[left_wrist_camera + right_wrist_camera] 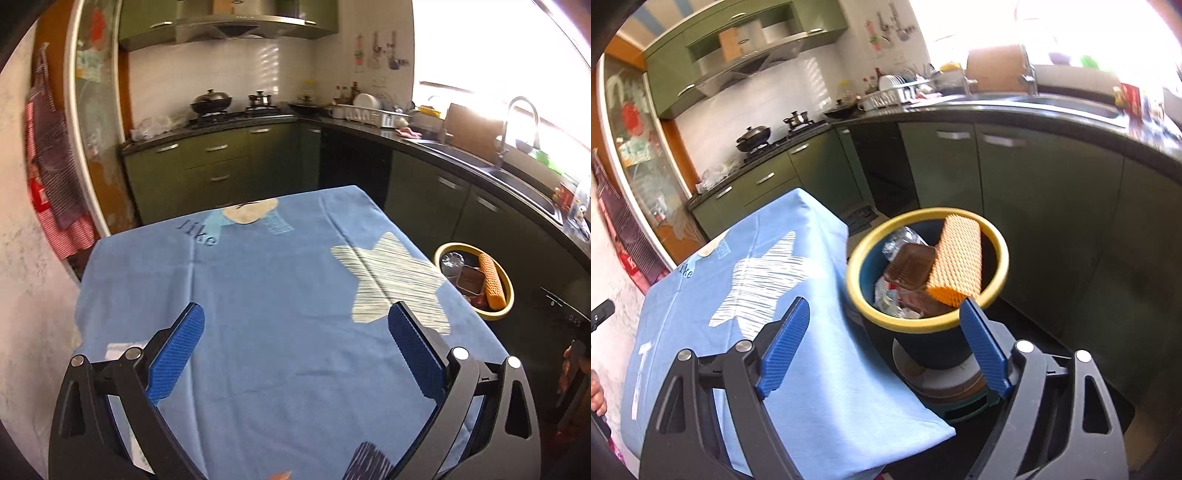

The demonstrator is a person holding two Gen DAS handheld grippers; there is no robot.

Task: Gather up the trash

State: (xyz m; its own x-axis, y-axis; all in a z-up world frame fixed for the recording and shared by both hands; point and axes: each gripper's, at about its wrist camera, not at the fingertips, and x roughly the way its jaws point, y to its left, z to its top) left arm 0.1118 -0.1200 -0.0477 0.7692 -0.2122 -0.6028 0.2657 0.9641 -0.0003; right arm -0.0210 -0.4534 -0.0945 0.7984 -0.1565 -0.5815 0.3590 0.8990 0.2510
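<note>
Trash sits in yellow-rimmed bin (925, 325) beside table (258, 295): orange foam roll (956, 258), brown tray (908, 266), bottle half-buried. Left gripper (295, 321) and right gripper (882, 314) both spread wide, empty.

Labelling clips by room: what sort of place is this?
A home kitchen, by the look: a gas stove with a wok, a sink with a tap, and green cabinets.

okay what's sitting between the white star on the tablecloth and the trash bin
Nothing. In the right wrist view, only bare blue tablecloth runs from the white star to the table's edge, then a small gap to the trash bin.
</note>
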